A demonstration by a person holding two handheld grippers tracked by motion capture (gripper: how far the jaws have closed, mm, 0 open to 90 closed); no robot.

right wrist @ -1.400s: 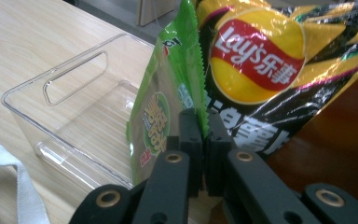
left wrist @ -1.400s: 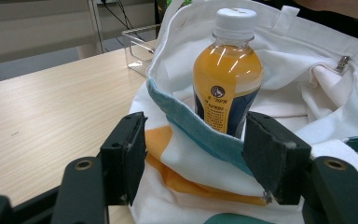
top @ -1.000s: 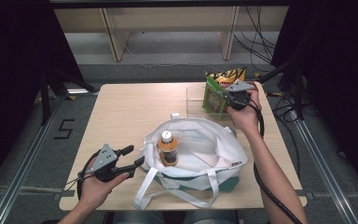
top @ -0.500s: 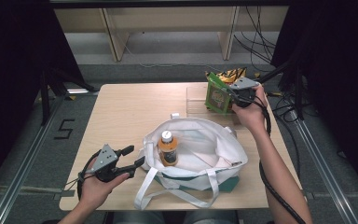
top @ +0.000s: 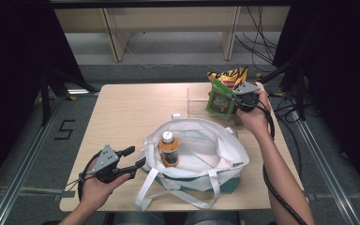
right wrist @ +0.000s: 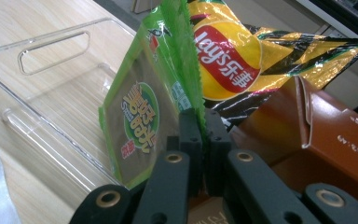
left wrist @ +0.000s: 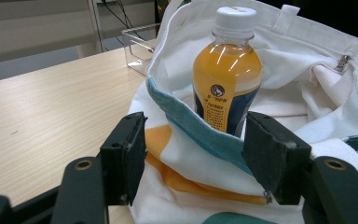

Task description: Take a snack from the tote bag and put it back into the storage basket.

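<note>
Green crinkle-edged snack packet (right wrist: 142, 116) is the prize right now, pinched along its serrated seam by the right hand-held gripper (right wrist: 204, 126), jaws clamped tight on that thin edge. It stands upright at the far right corner of the tabletop (top: 131, 112), in the clear plastic bin (right wrist: 51, 93), with a yellow-and-black crisp bag (right wrist: 242, 51) and a brown cardboard box (right wrist: 326, 135) just behind it.

Risk here, as I read it: that grip is only on the seam, so the packet could swing, tear or slip free on the way over, or snag the bin's wall coming out. The white canvas tote bag (top: 206, 150) already has an orange juice bottle with a white cap (top: 169, 149) standing in it; a swinging packet may tip it.

Left hand-held gripper (top: 133, 161) sits near the front left edge, jaws spread wide, straddling the tote's rim without pressing it. Right forearm reaches long and straight to the far corner, wrist bent inward.
</note>
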